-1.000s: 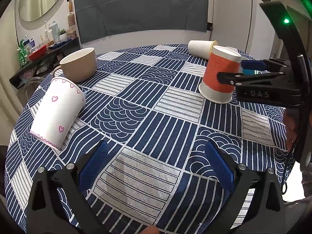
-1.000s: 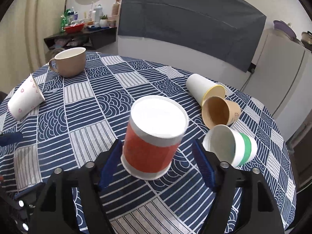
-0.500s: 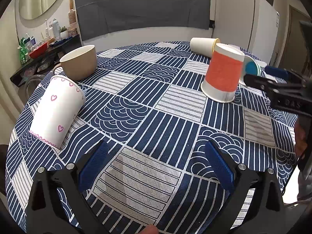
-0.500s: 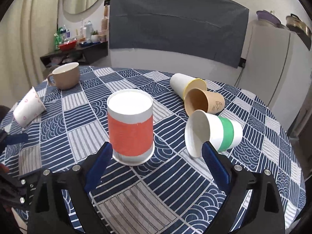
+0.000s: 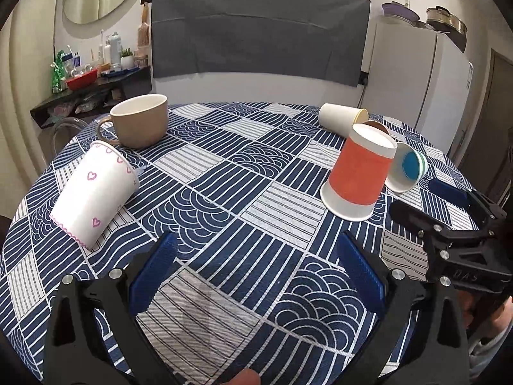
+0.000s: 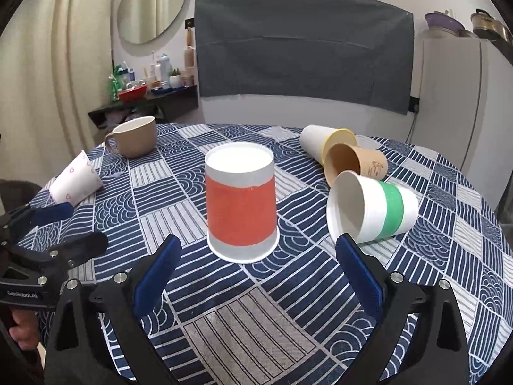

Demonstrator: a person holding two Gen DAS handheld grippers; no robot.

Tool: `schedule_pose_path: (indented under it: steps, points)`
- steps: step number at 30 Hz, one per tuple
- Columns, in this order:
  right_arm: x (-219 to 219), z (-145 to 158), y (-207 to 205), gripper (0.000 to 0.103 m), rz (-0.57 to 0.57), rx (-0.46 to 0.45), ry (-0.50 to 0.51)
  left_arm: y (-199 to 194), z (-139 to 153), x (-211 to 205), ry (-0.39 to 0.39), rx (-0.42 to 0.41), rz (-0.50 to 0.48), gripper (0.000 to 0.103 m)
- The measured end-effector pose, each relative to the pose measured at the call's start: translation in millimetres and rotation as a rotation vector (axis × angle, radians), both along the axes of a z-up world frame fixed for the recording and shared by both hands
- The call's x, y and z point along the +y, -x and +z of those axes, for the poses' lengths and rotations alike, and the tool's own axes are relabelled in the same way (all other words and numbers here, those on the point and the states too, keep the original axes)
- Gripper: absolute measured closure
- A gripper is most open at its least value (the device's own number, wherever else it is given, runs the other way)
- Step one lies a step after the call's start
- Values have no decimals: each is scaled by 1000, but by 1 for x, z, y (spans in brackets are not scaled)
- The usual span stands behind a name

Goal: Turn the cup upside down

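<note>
An orange paper cup (image 6: 241,203) stands upside down on the blue patterned tablecloth (image 6: 272,314), rim on the cloth; it also shows in the left wrist view (image 5: 359,176). My right gripper (image 6: 258,272) is open and empty, just in front of the cup and clear of it. My left gripper (image 5: 256,269) is open and empty above the cloth. A white cup with pink hearts (image 5: 94,192) lies on its side to its left.
A beige mug (image 5: 139,125) stands upright at the back left. A green-banded cup (image 6: 372,208), a brown cup (image 6: 356,162) and a white yellow-rimmed cup (image 6: 323,144) lie on their sides at the right. The right gripper shows in the left wrist view (image 5: 449,211).
My right gripper has drawn back and down from the orange cup, which stays standing upside down on the cloth. My left gripper has barely moved.
</note>
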State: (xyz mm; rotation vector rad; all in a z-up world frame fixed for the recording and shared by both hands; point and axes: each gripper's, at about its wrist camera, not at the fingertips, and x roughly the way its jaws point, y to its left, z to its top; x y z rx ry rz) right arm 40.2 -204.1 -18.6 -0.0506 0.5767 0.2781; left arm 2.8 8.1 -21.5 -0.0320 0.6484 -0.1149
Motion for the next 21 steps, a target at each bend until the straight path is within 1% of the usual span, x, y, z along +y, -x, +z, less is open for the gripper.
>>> schedule_pose_path:
  steps: [2,6,9,14,16,21]
  points:
    - [-2,-2,-1,10,13,14,-23,0,-2,-9,-37,-4,11,6]
    - [-8,-3,1,10,7,5,-56,0,-3,-12,-13,-1,19,6]
    - [-10,-2,-1,10,9,12,-69,2,-3,-14,-32,-15,41,6]
    - [-11,-3,0,10,18,14,-82,5,-3,-10,-24,-33,65,6]
    - [-11,-3,0,9,17,14,-86,3,-3,-8,-11,-23,64,6]
    - [-15,-4,-4,9,26,37,-112,2,-4,-8,-16,-21,81,6]
